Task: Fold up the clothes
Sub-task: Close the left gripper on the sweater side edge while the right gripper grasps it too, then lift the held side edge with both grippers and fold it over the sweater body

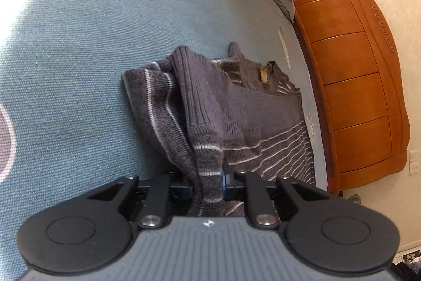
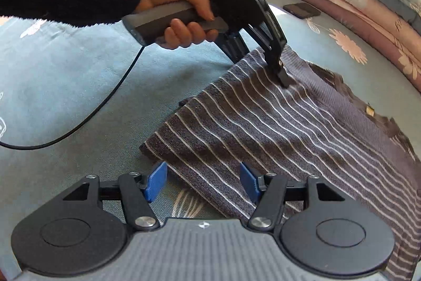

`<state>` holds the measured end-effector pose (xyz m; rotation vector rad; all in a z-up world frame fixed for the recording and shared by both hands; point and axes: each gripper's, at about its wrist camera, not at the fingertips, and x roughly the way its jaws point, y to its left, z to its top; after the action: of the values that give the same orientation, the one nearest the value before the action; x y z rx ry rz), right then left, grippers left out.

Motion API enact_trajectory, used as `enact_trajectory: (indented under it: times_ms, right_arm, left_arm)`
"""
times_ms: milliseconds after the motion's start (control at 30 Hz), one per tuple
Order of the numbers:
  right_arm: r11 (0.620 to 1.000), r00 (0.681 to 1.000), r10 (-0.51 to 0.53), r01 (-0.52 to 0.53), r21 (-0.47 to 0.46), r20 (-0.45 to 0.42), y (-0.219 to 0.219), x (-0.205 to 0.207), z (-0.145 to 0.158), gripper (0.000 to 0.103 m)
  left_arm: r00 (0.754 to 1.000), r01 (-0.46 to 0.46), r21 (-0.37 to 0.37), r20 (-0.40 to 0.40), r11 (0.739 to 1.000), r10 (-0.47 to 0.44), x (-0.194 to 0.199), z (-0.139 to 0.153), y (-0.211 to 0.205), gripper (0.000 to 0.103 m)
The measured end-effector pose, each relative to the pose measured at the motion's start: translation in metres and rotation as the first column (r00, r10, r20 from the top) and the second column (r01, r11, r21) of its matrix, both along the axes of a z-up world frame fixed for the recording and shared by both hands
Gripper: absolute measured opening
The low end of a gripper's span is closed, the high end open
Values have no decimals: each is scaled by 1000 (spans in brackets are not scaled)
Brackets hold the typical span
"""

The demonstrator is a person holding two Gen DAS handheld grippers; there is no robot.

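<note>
A striped sweater (image 2: pixel 276 128) lies on the bed (image 2: pixel 79 102), near the pillows (image 2: pixel 368 4). The left gripper (image 1: pixel 208 186) has its jaws closed on a fold of the sweater. The right gripper (image 2: pixel 202 182) is by the sweater's corner, jaws open and not yet pinching it. A fold is starting. Next, the right jaws should close on that corner.

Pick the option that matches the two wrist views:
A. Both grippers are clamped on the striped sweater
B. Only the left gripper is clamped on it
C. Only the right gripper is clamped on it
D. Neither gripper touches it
B: the left gripper pinches a fold of the striped sweater, while the right gripper stands open.
</note>
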<state>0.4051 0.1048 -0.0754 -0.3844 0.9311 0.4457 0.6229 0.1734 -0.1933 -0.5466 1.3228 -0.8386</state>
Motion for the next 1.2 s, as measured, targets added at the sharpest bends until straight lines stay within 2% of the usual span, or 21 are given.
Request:
enact_trajectory:
  times_ms: [67,200,267,333,400,433,667,733,767,867,933,967,1000,1067,1200]
  right_arm:
    - [996,997,65,-63,-62,45,14,-4,-3,71]
    - [954,977,188,-157,-256,101,49,-19,-27,72]
    - [918,968,218,-161,-362,122,65,-27,-42,72]
    - [895,963,213,-125,-429,164,77,-34,-55,72]
    - [864,946,216,-69,-499,243,89,-40,-64,79]
    - [849,937,222,-50,-526,269,94,-41,-68,79]
    - [810,924,199,32,-586,327,100,-19,-75,77]
    - [788,932,192,40,-615,307,92,-22,-76,67]
    - [779,935,194,38,-625,298,89,-24,-78,59]
    - [752,924,239,19,-659,299,87,-22,-87,55]
    - [781,944,191,20,-624,270,86,-4,-83,43]
    - [796,953,166,22,-605,253,85,4,-81,16]
    - [817,965,135,22,-577,227,83,5,-78,10]
    - [843,964,127,19,-538,233,79,-4,-70,9]
    - [909,976,44,50,-415,213,55,-1,-52,8]
  left_arm:
    - [999,20,41,27,999,-21,0,5,-6,15]
    - [999,32,67,-6,997,-31,7,6,-10,15]
    - [999,32,65,-21,997,-31,9,4,-8,15]
    - [999,24,60,-23,998,-23,7,3,-5,16]
    - [1000,16,54,-26,998,-15,6,2,-3,17]
    - [1000,11,49,-28,999,-10,5,1,-2,19]
    - [999,-20,19,-47,1000,21,2,-3,3,20]
    - [999,-19,23,-42,1000,20,2,-2,3,20]
    - [999,-19,25,-40,1000,20,2,-2,3,20]
    - [998,-45,16,-48,999,46,4,-3,1,20]
    - [997,-60,13,-51,998,60,5,-4,0,20]
    - [997,-63,13,-53,998,63,5,-4,0,20]
    - [996,-67,11,-56,998,67,4,-5,0,20]
    - [994,-86,4,-73,996,86,4,-8,-1,20]
    - [982,-145,-26,-125,989,141,1,-15,3,20]
